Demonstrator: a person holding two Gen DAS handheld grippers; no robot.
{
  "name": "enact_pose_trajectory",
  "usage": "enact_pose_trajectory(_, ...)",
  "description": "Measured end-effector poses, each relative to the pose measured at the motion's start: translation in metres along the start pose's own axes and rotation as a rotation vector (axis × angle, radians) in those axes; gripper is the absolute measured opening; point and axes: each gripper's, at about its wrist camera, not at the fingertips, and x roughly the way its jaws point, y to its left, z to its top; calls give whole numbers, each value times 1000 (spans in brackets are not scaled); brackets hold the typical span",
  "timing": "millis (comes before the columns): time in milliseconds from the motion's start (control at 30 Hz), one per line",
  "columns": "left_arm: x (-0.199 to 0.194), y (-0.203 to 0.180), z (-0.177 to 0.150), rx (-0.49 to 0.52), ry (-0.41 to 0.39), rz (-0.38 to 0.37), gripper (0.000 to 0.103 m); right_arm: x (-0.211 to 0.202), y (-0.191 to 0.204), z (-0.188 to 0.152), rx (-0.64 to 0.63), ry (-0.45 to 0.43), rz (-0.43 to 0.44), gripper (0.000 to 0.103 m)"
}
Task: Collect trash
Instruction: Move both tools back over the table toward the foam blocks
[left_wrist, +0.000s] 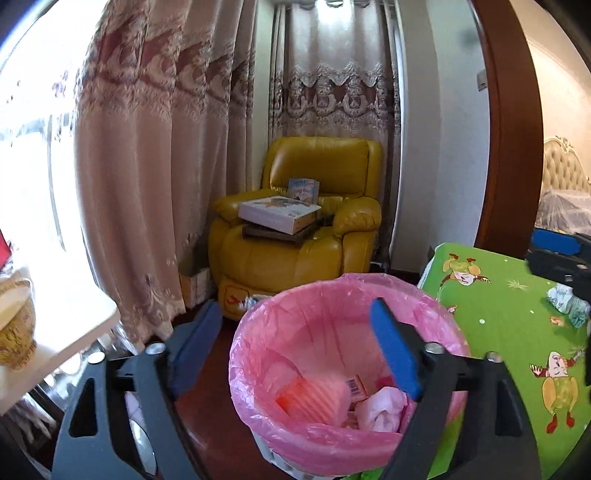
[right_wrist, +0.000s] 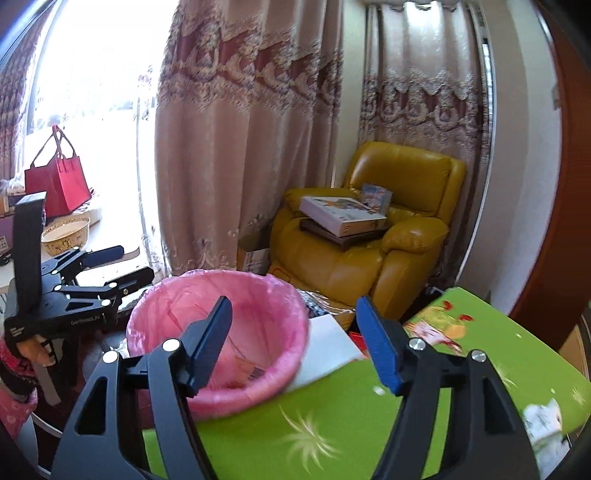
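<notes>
Left tool (left_wrist: 291, 345): jaws stand wide apart, nothing between the pads. It hangs above the trash bin (left_wrist: 258, 332), which is lined with a pink bag; the bin's mouth fills the gap between the blue pads, from 9 o'clock across to 3 o'clock of the tool.

Bin contents, seen from the left wrist: an orange ribbed wrapper (left_wrist: 310, 397), a small carton with a barcode (left_wrist: 356, 386) and crumpled pink-white paper (left_wrist: 380, 408), all lying at the bottom, at 6 o'clock below the tool's tips.

Right tool (right_wrist: 295, 341): jaws parted, empty. From the right wrist the bin sits at 10 o'clock of this tool, partly behind its left finger, beside the counter (right_wrist: 498, 354) with a green cartoon-print cover. A white sheet (right_wrist: 328, 343) lies between the pads at the counter's edge, next to the bin. A crumpled white scrap (right_wrist: 543, 417) rests on the cover at 4 o'clock, blurred.

Background at 12 o'clock: a yellow leather armchair (left_wrist: 295, 254) carrying boxes.
</notes>
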Motion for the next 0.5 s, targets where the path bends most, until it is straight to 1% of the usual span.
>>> enact_pose_trajectory(33,-4,-3,1,-1,-8,-8,84,-10,-5,-4,4,-4,-11,68)
enact_pose_trajectory(167,-11,-17,5,-7,-13,-40,84,-46,-24,-24,30,-2,-66,68)
enact_pose_trajectory(300,-18,-49,4,18,-15,-103,84,-85,-55,-55,91,18,-143,68)
enact_pose_trajectory(367,-20,-75,4,57,-7,-156,84,-103,-70,-71,120,31,-185,68)
enact_pose_trajectory(433,-22,-100,4,89,-2,-198,90,-123,-88,-89,153,49,-243,68)
enact_pose_trajectory(500,-25,-131,1,119,3,-258,90,-143,-108,-106,201,65,-295,68)
